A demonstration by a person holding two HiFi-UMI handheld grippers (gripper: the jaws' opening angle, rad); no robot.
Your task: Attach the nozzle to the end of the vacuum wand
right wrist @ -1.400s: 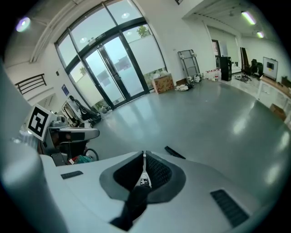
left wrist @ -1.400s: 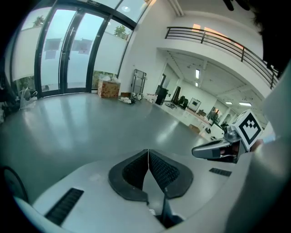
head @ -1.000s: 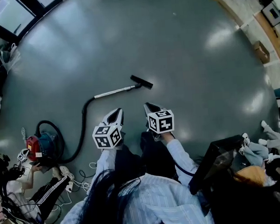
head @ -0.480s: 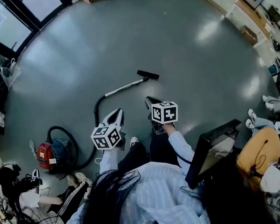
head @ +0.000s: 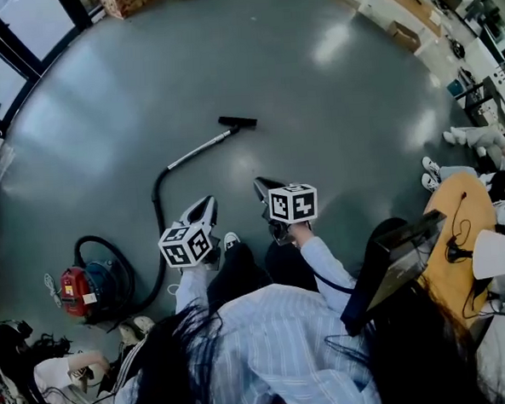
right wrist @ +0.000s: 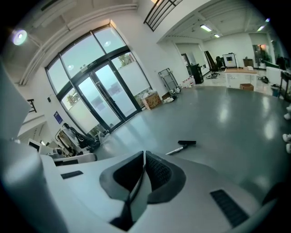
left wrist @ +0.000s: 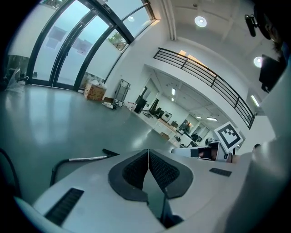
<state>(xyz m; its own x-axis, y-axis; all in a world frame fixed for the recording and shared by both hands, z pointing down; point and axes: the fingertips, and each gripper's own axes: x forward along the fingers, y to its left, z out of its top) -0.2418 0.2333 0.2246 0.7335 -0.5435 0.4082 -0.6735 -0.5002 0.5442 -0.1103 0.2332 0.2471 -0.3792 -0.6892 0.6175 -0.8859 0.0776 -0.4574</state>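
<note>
A silver vacuum wand (head: 200,147) lies on the grey floor ahead, with a flat black nozzle (head: 237,121) at its far end. The wand (left wrist: 87,159) and nozzle (left wrist: 110,152) show in the left gripper view, and the nozzle (right wrist: 187,143) and wand (right wrist: 174,149) also in the right gripper view. A black hose (head: 159,237) curves back to a red and blue vacuum body (head: 87,289) at the left. My left gripper (head: 208,200) and right gripper (head: 256,184) hang side by side above the floor, short of the wand. Both are shut with nothing between the jaws.
Seated people and cables (head: 41,372) are at the lower left. A dark monitor (head: 393,265) and a round wooden table (head: 458,218) stand at the right. Desks and boxes (head: 404,25) line the far right wall; glass doors (right wrist: 100,95) are beyond.
Both grippers have travelled forward across the floor with the person. In the head view the wand and nozzle have shifted up and left, and the vacuum body sits lower.
</note>
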